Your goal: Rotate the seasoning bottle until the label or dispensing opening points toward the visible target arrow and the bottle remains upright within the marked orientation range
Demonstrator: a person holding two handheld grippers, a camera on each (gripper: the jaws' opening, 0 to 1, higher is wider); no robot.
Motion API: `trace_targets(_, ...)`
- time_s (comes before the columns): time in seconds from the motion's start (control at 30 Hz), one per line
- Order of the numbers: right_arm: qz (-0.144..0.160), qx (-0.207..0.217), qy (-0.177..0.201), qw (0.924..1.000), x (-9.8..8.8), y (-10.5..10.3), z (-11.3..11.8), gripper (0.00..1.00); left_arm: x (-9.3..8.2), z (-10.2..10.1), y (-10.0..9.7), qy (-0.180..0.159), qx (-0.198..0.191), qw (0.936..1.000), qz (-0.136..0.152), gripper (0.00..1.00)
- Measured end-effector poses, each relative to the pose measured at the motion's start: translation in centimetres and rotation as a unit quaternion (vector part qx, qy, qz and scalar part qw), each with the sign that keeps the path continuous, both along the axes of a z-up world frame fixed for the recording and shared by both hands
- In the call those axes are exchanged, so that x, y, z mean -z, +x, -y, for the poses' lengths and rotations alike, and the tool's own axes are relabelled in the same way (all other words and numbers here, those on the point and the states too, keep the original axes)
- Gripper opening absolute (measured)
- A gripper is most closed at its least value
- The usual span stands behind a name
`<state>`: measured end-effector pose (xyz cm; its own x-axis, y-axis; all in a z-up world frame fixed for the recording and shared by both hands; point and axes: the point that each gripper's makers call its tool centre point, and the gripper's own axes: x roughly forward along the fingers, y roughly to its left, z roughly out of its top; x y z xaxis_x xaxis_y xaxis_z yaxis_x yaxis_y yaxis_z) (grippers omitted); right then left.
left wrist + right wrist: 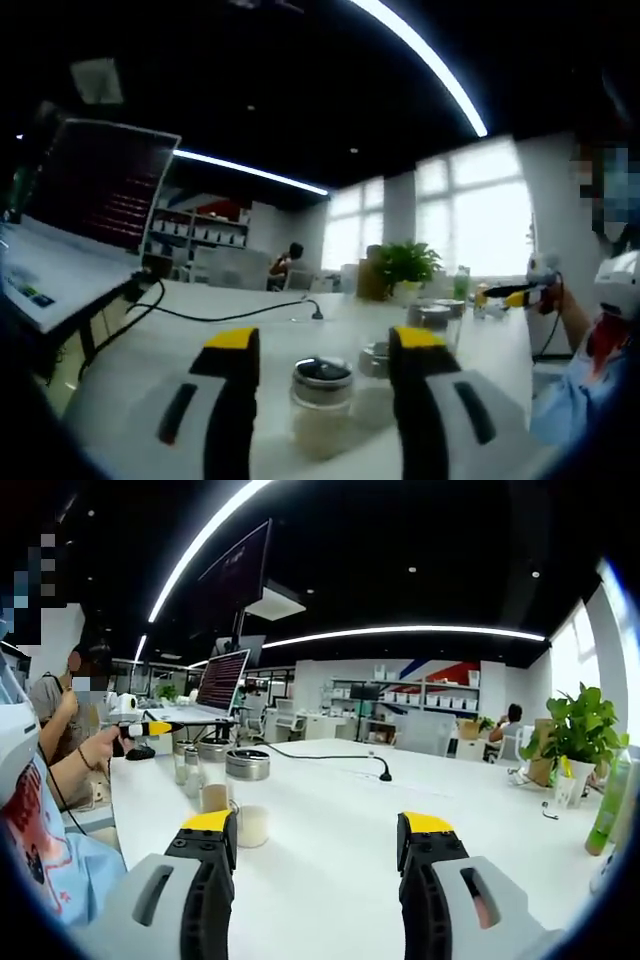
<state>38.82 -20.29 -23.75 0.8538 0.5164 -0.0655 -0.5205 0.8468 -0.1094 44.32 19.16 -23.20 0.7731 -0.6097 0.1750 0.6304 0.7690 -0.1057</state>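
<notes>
Standing upright on the white table point(150, 350), the seasoning bottle point(321, 398) is seen in the left gripper view between the two spread yellow-tipped fingers point(232, 340) of the left gripper point(325, 345), touched by neither; its black cap faces up. A second small jar point(375, 358) is seen just beyond it, nearer the right-hand finger. In the right gripper view, the right gripper point(318, 825) is held wide apart with nothing gripped, a small jar point(250, 825) lying just beside its left finger point(210, 825). A potted plant point(575, 730) is placed far off.
</notes>
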Motion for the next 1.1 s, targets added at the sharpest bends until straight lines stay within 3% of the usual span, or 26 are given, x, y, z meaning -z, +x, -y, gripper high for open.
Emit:
trace_targets(0.13,0.001,-0.001,0.0,1.0,-0.1,-0.1,-0.1,0.66,-0.4,0.1,-0.6,0.002,-0.009,1.0,-0.003,0.55)
trace_targets(0.2,0.001,-0.001,-0.001,1.0,-0.1,-0.1,-0.1,0.66,0.1,-0.3,-0.8,0.036,-0.044,0.9982,-0.018,0.55)
trace_targets(0.27,0.002,0.0,0.0,1.0,-0.2,-0.1,-0.1,0.66,-0.3,-0.1,-1.3,0.077,-0.066,0.9949,-0.002,0.56)
trace_targets(0.53,0.002,0.005,0.003,1.0,-0.2,-0.1,0.4,0.66,-1.4,-0.3,-2.6,0.075,-0.097,0.9924,-0.015,0.57)
trace_targets(0.63,0.003,0.016,0.01,0.9998,-0.5,0.0,0.9,0.68,-1.1,-1.4,-3.2,0.059,-0.143,0.9859,-0.065,0.66)
trace_targets(0.73,0.007,0.03,0.017,0.9994,-0.9,0.1,1.5,0.73,-1.9,-1.3,-3.9,0.08,-0.149,0.9843,-0.051,0.71)
trace_targets(0.83,0.006,0.033,0.003,0.9994,-0.8,-0.1,1.6,0.73,-2.8,-1.4,-4.6,0.072,-0.153,0.9847,-0.042,0.71)
trace_targets(0.97,0.009,0.032,0.003,0.9994,-1.2,-0.2,1.3,0.74,-2.8,-1.6,-4.9,0.055,-0.162,0.9836,-0.056,0.74)
trace_targets(1.1,0.008,0.029,0.0,0.9995,-1.4,-0.5,0.9,0.73,-4.4,-1.1,-5.9,0.055,-0.158,0.9854,-0.029,0.77)
